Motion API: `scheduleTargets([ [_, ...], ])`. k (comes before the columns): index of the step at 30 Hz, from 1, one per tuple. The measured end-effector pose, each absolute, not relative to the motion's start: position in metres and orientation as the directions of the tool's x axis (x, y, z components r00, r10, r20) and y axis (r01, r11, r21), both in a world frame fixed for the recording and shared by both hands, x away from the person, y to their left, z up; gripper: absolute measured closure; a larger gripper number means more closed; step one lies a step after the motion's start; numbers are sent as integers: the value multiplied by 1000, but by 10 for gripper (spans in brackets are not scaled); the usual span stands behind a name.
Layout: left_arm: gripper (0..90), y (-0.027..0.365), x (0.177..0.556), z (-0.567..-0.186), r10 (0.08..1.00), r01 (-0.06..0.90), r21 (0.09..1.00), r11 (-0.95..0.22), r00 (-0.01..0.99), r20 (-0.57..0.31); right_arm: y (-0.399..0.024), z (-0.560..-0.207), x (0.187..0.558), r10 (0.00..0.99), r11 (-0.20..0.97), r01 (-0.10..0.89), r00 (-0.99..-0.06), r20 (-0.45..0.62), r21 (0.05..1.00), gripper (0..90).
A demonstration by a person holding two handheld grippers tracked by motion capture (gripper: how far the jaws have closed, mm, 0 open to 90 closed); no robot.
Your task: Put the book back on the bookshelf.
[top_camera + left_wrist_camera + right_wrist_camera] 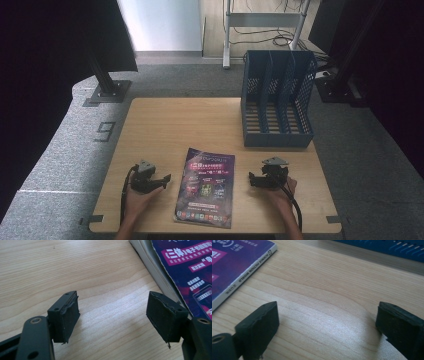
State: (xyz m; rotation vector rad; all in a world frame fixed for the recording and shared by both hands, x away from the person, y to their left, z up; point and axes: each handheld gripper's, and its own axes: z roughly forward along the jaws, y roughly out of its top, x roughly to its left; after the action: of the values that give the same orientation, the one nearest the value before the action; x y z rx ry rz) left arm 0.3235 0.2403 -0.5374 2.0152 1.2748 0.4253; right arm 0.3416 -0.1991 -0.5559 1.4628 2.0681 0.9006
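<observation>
A purple magazine (206,186) lies flat at the front middle of the wooden table (170,125). My left gripper (165,178) rests on the table just left of it, jaws open and pointing at its left edge. The left gripper view has the wide-apart pads (65,316) over bare wood, with the magazine (185,272) at the upper right. My right gripper (252,180) sits right of the magazine, open, jaws pointing toward it. In the right gripper view nothing lies between its pads (260,327), and the magazine's spine (247,272) is at the upper left.
A blue mesh file holder (277,97) with three slots stands at the back right of the table; its base (387,248) shows at the top of the right gripper view. Bare wood spreads across the back left. Dark stands and grey carpet surround the table.
</observation>
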Motion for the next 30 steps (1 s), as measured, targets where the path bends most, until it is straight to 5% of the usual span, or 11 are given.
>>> scheduleTargets([
  [30, 250, 243, 320, -535, 876, 642, 736, -217, 460, -142, -183, -541, 346, 932, 208, 621, -361, 40, 756, 178],
])
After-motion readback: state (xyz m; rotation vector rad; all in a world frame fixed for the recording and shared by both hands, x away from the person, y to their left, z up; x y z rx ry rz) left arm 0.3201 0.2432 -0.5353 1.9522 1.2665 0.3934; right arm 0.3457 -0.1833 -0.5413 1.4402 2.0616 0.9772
